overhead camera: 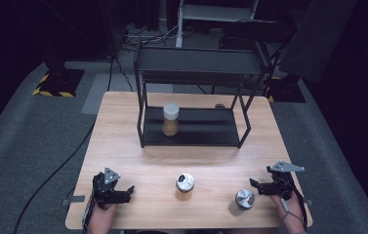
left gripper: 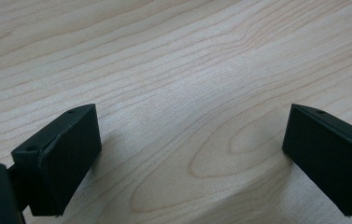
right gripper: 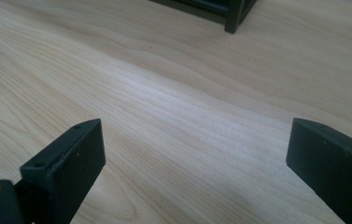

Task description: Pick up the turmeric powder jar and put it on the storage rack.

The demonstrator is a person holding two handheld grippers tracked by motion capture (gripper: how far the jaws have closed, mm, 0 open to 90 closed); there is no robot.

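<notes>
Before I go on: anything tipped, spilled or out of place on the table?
Nothing stands out. The white-lidded jar stands upright on the black rack's lower shelf; two metal-lidded jars stand upright on the table, no spill. Both grippers rest open, empty.

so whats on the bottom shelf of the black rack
One jar with a white lid and amber contents stands on the bottom shelf. The upper shelf hides the space beneath it.
</notes>
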